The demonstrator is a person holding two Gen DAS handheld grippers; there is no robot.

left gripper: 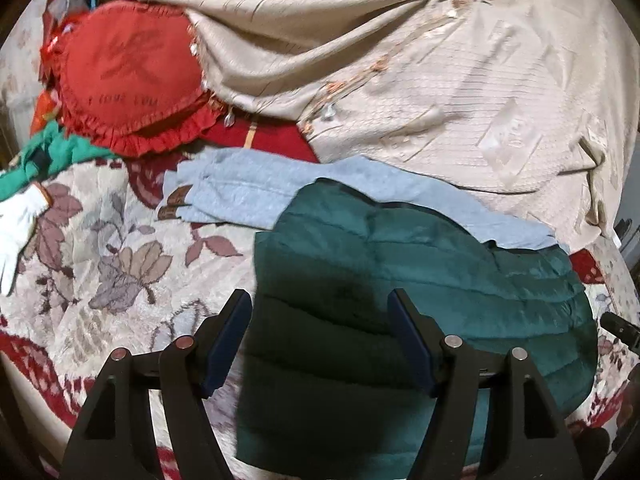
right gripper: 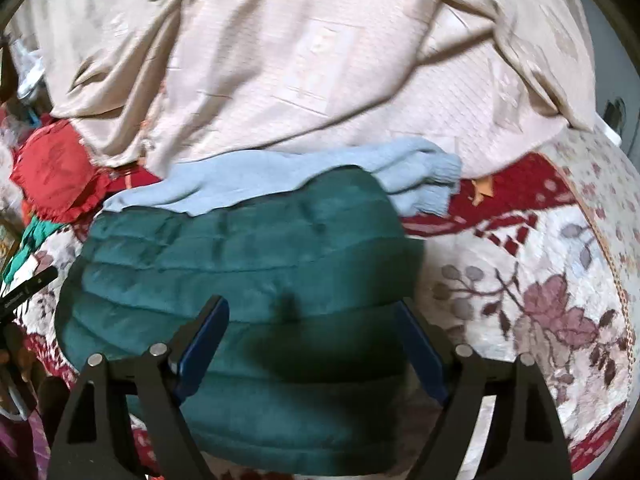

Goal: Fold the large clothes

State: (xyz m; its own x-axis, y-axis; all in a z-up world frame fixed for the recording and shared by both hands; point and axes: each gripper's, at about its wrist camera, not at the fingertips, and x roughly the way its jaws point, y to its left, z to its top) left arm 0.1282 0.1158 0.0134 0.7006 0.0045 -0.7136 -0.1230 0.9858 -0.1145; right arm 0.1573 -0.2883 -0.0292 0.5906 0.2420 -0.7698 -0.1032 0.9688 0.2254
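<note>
A dark green quilted jacket [left gripper: 420,280] lies folded into a thick bundle on the floral bed cover [left gripper: 100,248]. It shows again in the right wrist view as the same green jacket [right gripper: 240,248]. My left gripper [left gripper: 320,300] hovers above the jacket's left part, jaws wide apart, nothing between the pads. My right gripper [right gripper: 312,308] hangs over the jacket's near right part, open too, its pads clear of the cloth. A light blue sweater [left gripper: 256,192] lies just behind the jacket, partly under it; the sweater's cuff [right gripper: 432,184] sticks out at the right.
A big beige blanket [left gripper: 400,72] is heaped across the back of the bed. A red heart-shaped cushion [left gripper: 128,76] and a bright green garment [left gripper: 52,152] sit at the far left. A white glove [left gripper: 16,232] lies at the left edge.
</note>
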